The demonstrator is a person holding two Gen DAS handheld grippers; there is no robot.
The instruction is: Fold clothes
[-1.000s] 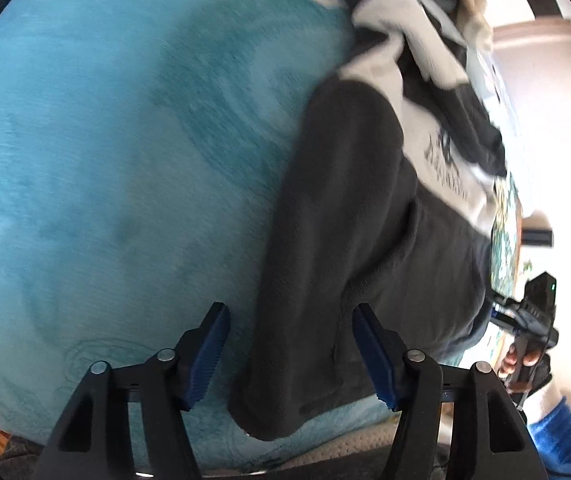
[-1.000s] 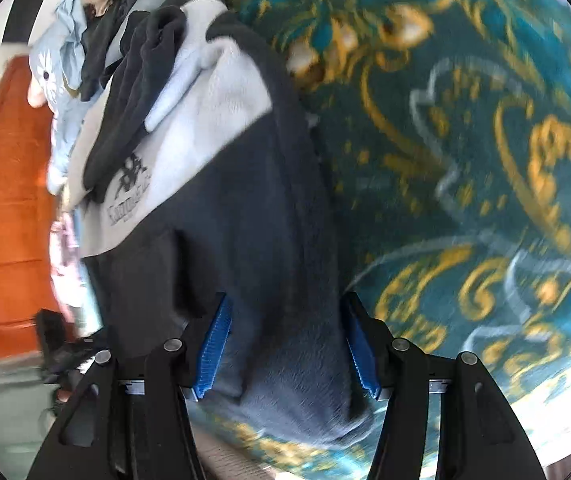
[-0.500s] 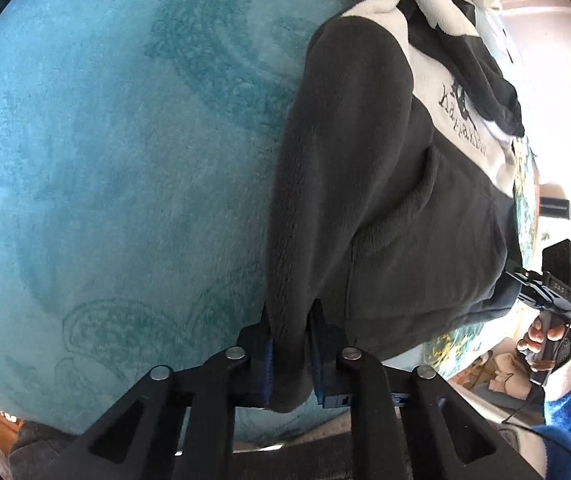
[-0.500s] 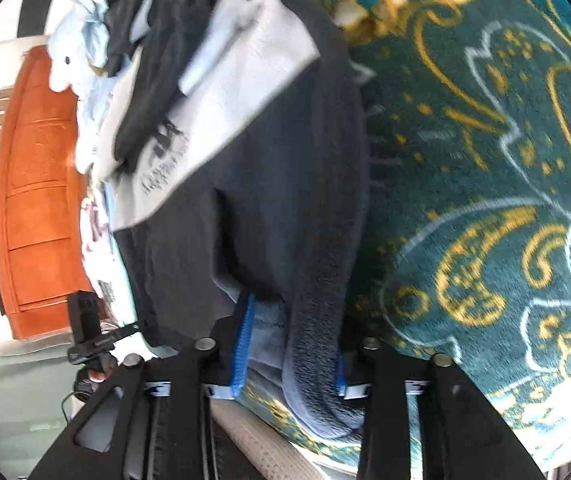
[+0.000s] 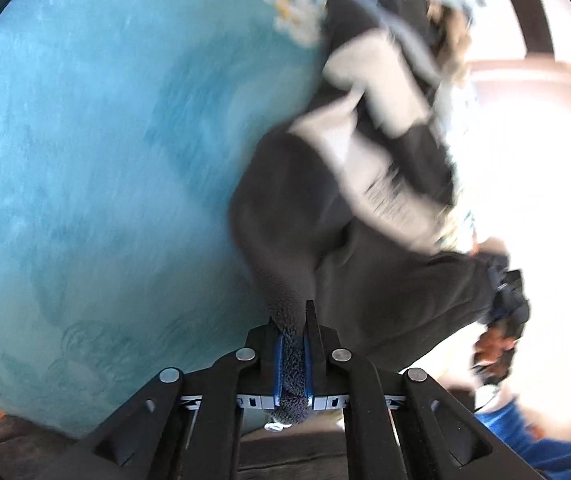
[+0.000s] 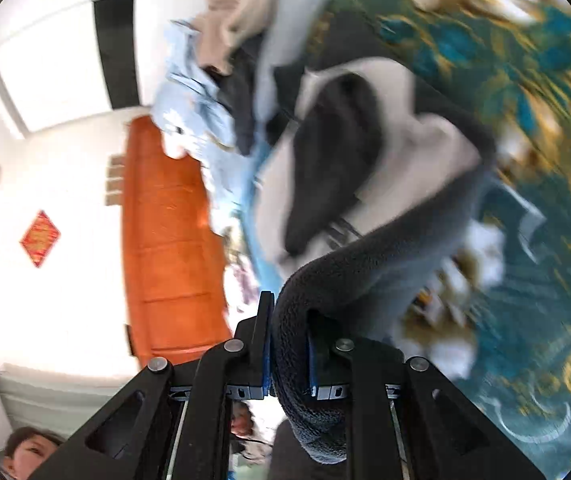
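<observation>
Left wrist view: left gripper (image 5: 293, 354) and right gripper (image 6: 288, 354), just closed, each pinch the dark grey-and-cream fleece sweatshirt's (image 5: 365, 240) hem; lift both level to fold evenly.

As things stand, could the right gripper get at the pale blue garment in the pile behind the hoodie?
Probably not: the right gripper is shut on the hoodie, whose body lies between it and the pale blue garment.
</observation>
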